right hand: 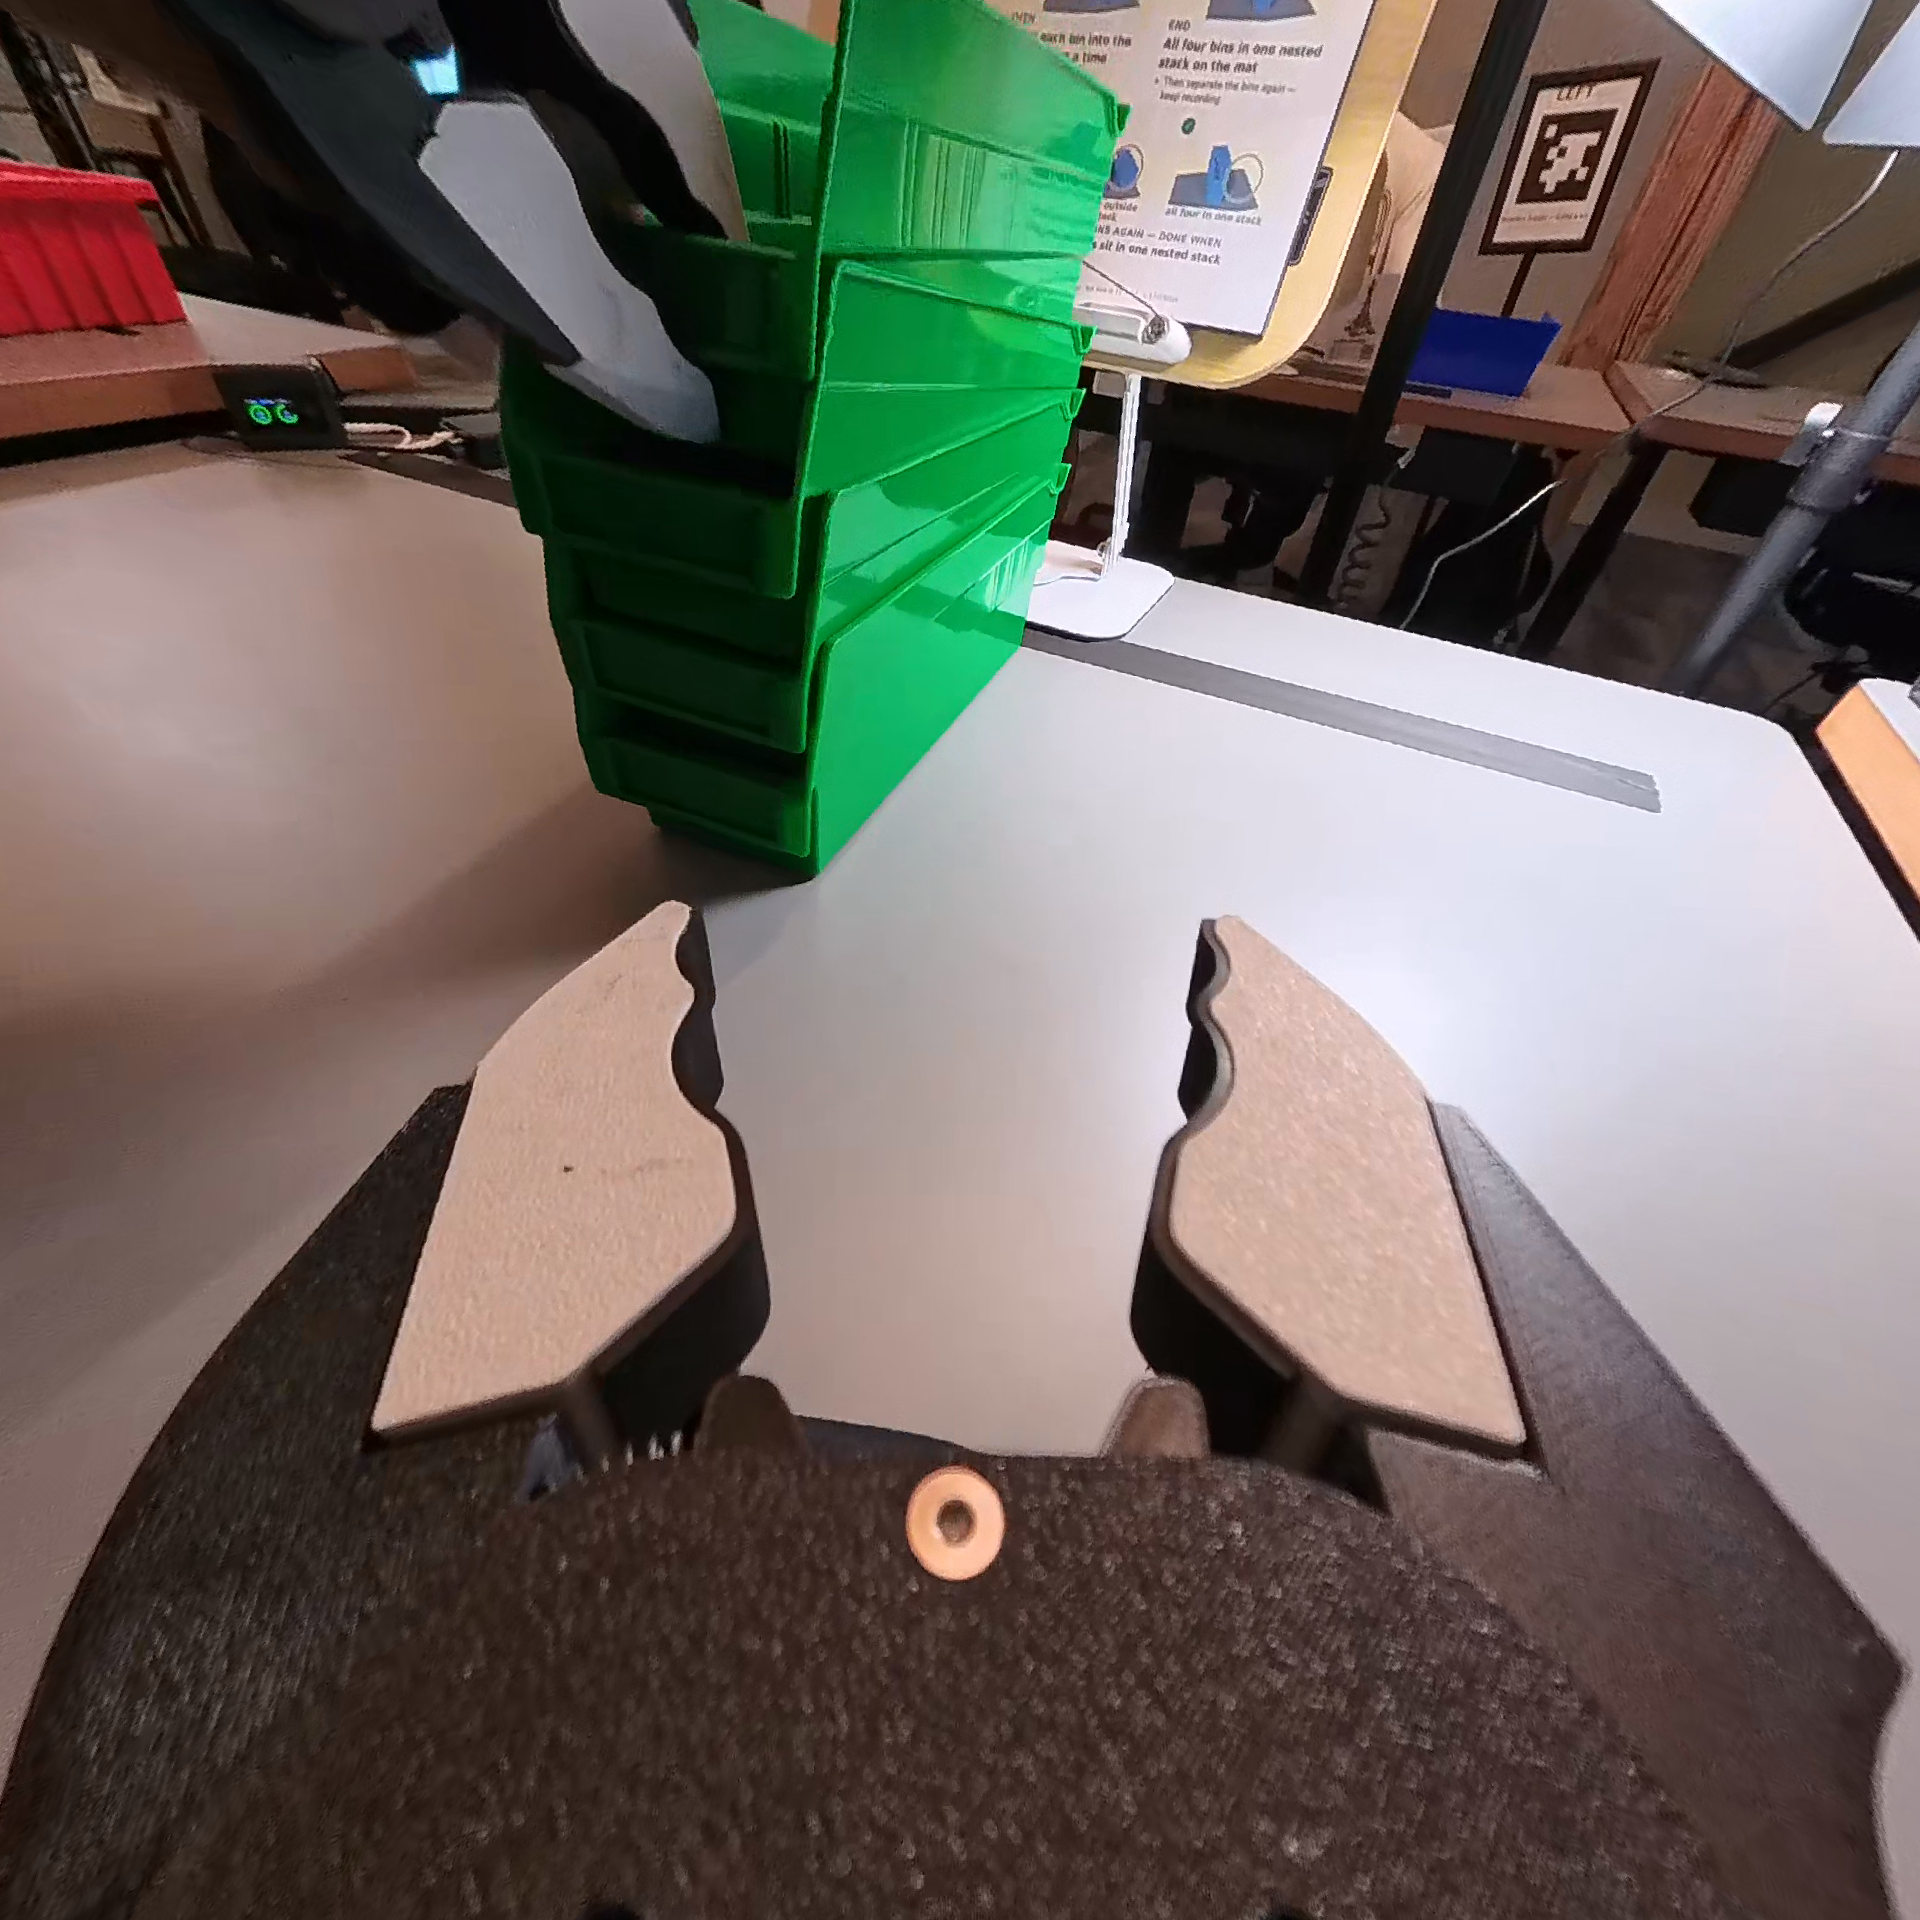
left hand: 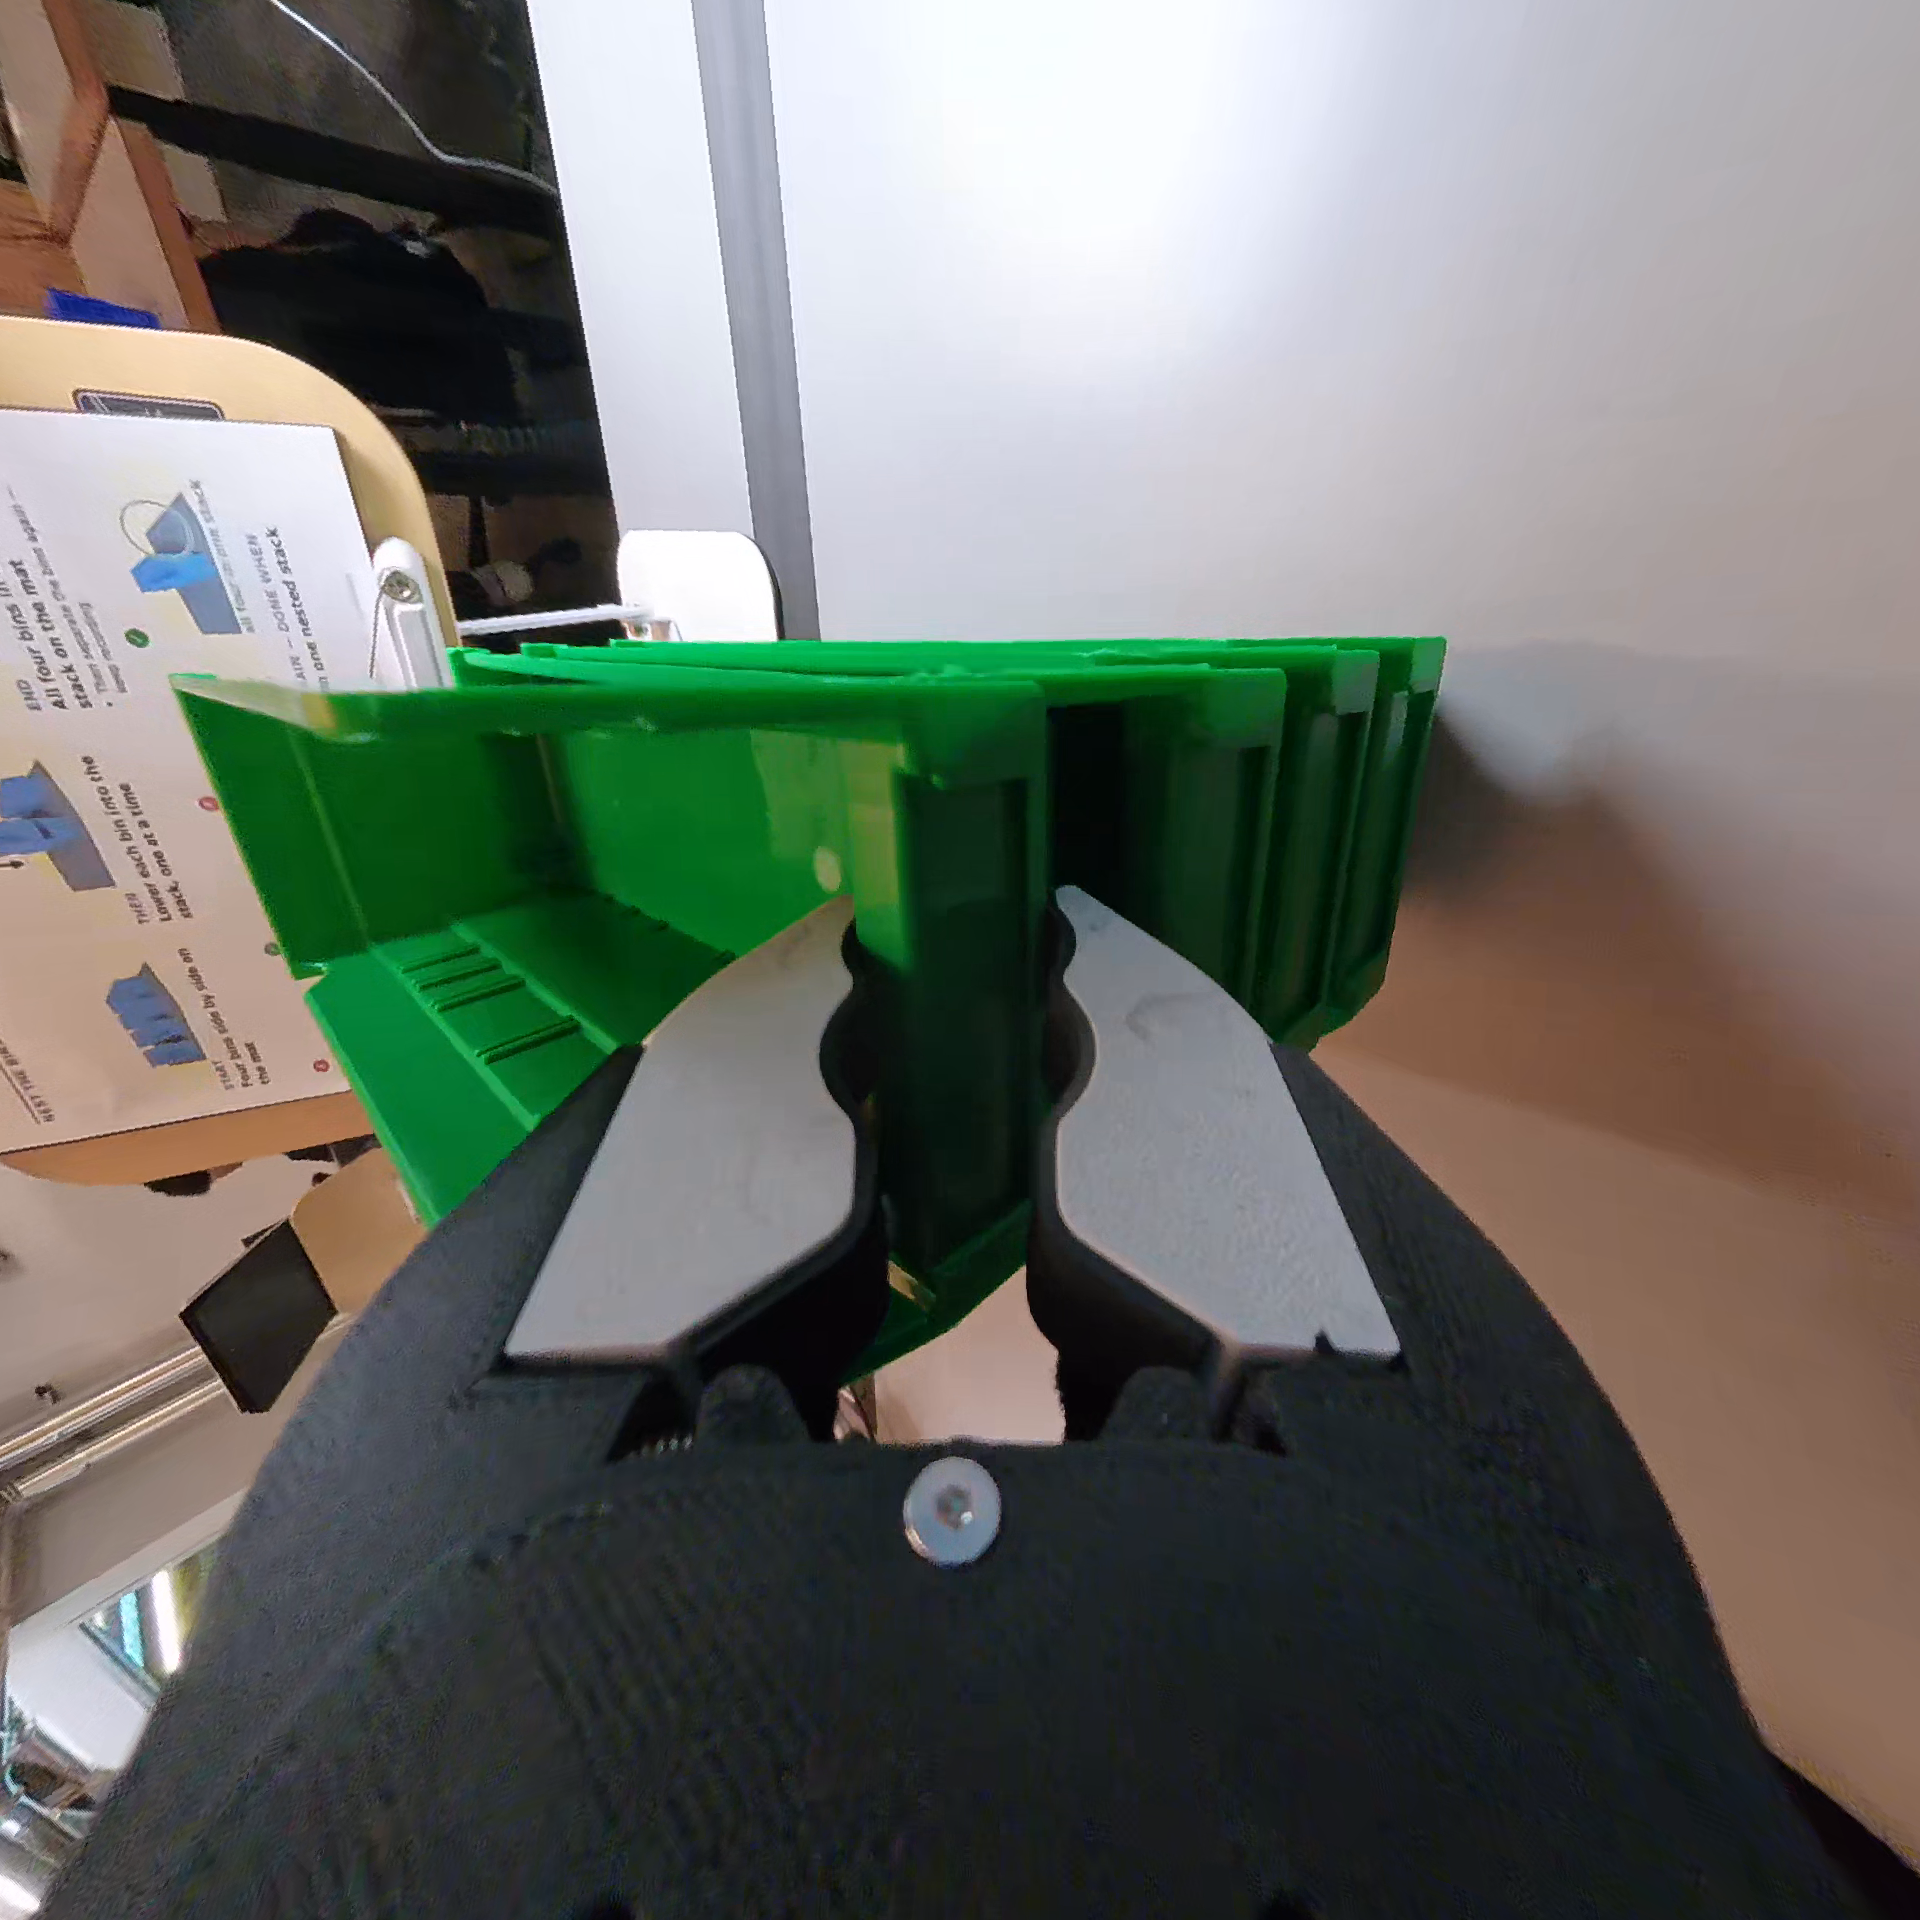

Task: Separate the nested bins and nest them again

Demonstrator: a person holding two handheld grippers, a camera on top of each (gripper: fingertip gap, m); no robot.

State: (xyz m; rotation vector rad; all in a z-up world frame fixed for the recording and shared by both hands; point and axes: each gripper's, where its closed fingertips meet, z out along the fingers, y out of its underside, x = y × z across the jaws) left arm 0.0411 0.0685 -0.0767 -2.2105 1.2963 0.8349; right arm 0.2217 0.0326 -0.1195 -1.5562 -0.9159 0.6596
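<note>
A stack of several nested green plastic bins (right hand: 831,540) stands on the grey table (right hand: 1351,935). The top bin (right hand: 935,156) is tilted up out of the stack. My left gripper (left hand: 954,925) is shut on the front wall of that top bin (left hand: 956,997), one finger inside and one outside. The bins below (left hand: 1309,831) show behind it in the left wrist view. The left gripper also shows in the right wrist view (right hand: 665,312), coming from the upper left. My right gripper (right hand: 951,935) is open and empty, low over the table in front of the stack.
A printed instruction sheet on a white stand (right hand: 1205,135) is behind the bins; it also shows in the left wrist view (left hand: 156,748). A red bin (right hand: 73,249) is far left, a blue bin (right hand: 1486,348) and a marker sign (right hand: 1569,156) far right. A dark tape strip (right hand: 1403,727) crosses the table. My right fingertips sit around 20 cm from my left ones.
</note>
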